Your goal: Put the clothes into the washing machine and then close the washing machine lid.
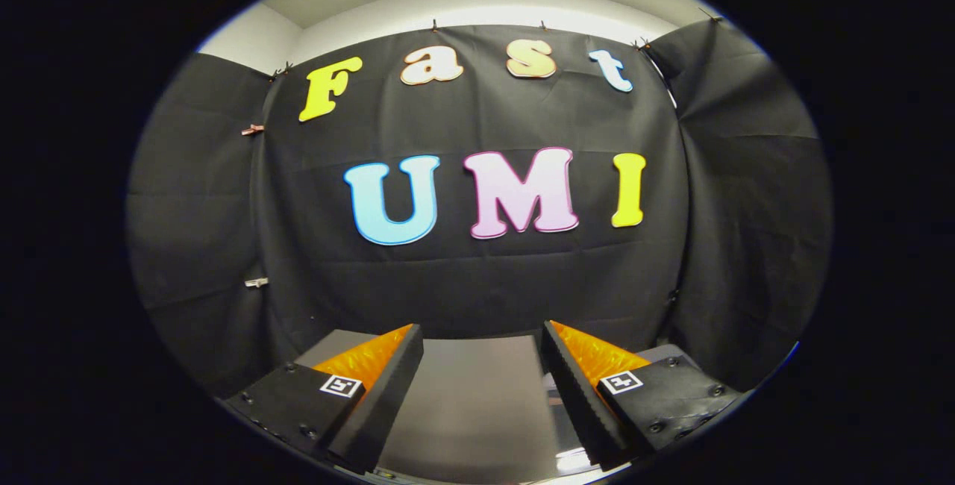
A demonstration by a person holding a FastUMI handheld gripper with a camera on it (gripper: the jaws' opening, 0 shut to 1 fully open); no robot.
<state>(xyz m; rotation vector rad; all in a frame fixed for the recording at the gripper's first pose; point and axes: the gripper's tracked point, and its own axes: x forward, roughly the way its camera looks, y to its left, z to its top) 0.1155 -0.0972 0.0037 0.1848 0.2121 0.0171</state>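
We see the claw [481,339] with its two fingers [388,388] spread wide apart and nothing held between them. Each finger carries one small square black-and-white marker [342,385] on its base, so we count two markers; they bear a coded pattern and no readable words.

Between the fingers and just ahead of them lies a flat grey surface [477,395]. It runs from under the claw to the foot of the cloth wall. We cannot tell whether this is the desk or the closed top of the washing machine, as no edge, hinge or handle shows clearly. Low down beside the right finger a small bright glossy patch [574,461] shows on it, too small for us to identify. We can make out no clothes on the grey surface between or ahead of the fingers.

Beyond the fingers the black cloth wall [477,283] hangs across the whole booth, with folded side panels left and right of the claw. On the left panel we count two small clips [254,130], one high and one lower [256,283]. Along the top hem a few more small clips [434,24] pin the cloth, and above it runs a pale wall and ceiling [477,4].

Nothing stands in the open gap between the fingers and the cloth.
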